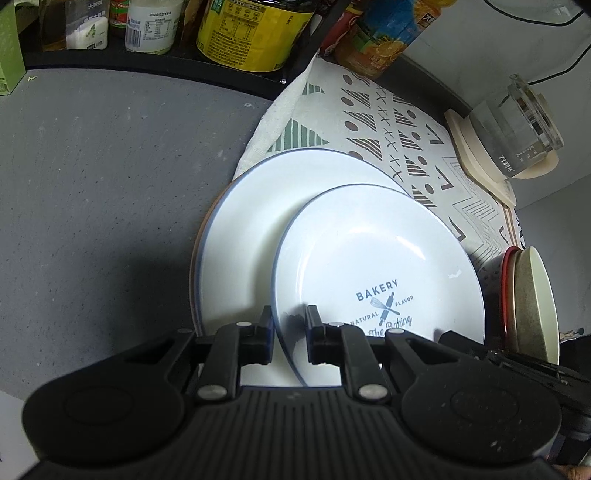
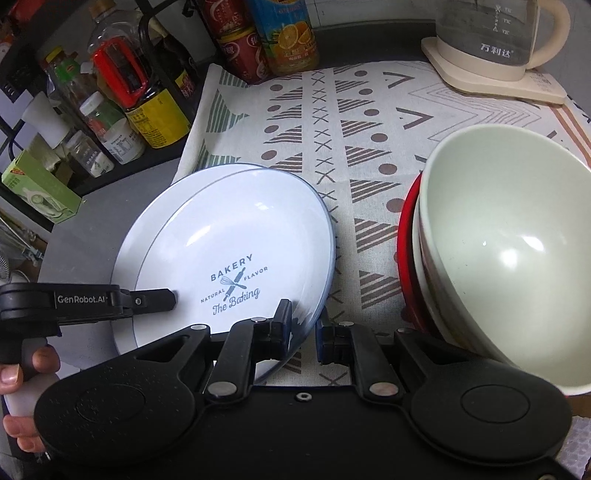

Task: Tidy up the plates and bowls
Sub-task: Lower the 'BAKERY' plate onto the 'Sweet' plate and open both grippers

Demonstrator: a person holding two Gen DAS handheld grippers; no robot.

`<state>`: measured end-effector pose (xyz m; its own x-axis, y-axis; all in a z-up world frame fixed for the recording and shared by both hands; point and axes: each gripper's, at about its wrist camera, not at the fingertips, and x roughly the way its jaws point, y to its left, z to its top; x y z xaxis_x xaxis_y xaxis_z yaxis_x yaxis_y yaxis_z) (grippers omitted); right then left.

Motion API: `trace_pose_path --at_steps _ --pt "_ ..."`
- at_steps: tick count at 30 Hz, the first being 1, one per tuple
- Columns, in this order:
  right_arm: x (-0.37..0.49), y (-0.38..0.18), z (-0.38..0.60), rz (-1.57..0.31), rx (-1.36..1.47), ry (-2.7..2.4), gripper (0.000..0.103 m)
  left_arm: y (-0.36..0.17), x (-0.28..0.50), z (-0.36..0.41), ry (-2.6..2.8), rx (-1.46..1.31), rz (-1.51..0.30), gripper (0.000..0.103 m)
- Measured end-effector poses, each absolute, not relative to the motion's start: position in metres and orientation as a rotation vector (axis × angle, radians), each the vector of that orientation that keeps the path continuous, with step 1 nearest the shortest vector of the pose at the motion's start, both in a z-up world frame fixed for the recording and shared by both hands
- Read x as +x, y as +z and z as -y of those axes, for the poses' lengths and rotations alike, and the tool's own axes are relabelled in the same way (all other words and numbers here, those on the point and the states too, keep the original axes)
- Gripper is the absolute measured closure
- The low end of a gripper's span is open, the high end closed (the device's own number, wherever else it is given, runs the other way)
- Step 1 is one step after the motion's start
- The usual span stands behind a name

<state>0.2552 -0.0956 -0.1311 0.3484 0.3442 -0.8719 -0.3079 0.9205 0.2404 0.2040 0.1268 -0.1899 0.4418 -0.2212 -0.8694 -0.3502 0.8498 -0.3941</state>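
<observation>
The bakery plate [image 2: 236,254] lies centre-left atop a larger plate [image 1: 251,221]; stacked bowls [image 2: 509,236] right, kettle [image 2: 495,40] upper right.

We see a patterned cloth [image 2: 369,122] on a grey counter [image 1: 110,184] | a glass kettle [image 2: 495,33] on its cream base [image 2: 480,79] at the cloth's far corner | an orange-juice bottle [image 2: 291,37] beside a red can [image 2: 236,51] | a rack of condiment bottles [image 2: 110,107] | a green box [image 2: 40,188].
</observation>
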Motion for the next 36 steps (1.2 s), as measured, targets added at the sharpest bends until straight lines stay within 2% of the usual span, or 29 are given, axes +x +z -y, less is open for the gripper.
trace_pose_path --at_steps 16,19,21,23,24,25,28,30,33,36 --pt "0.257 -0.139 0.088 -1.147 0.039 0.415 0.077 -0.179 0.200 -0.139 0.147 -0.535 -1.110 0.089" --pt "0.255 -0.133 0.091 -1.136 0.063 0.418 0.070 -0.171 0.197 -0.140 0.151 -0.520 -1.094 0.089" --pt "0.252 -0.127 0.093 -1.118 0.076 0.423 0.060 -0.167 0.197 -0.141 0.154 -0.513 -1.095 0.084" --pt "0.249 -0.119 0.095 -1.092 0.086 0.428 0.054 -0.163 0.197 -0.140 0.152 -0.503 -1.094 0.081" --pt "0.248 -0.115 0.097 -1.079 0.090 0.430 0.052 -0.160 0.197 -0.139 0.150 -0.501 -1.091 0.076" --pt "0.247 -0.111 0.099 -1.067 0.096 0.430 0.051 -0.157 0.196 -0.139 0.145 -0.502 -1.085 0.073" --pt "0.245 -0.103 0.106 -1.048 0.133 0.435 0.051 -0.148 0.197 -0.137 0.142 -0.494 -1.073 0.056" --pt "0.243 -0.096 0.109 -1.026 0.148 0.433 0.043 -0.143 0.197 -0.135 0.145 -0.483 -1.067 0.044" --pt "0.240 -0.086 0.112 -0.992 0.159 0.437 0.040 -0.135 0.198 -0.133 0.142 -0.472 -1.054 0.036" --pt "0.237 -0.076 0.116 -0.967 0.178 0.442 0.038 -0.127 0.198 -0.134 0.142 -0.467 -1.043 0.032"
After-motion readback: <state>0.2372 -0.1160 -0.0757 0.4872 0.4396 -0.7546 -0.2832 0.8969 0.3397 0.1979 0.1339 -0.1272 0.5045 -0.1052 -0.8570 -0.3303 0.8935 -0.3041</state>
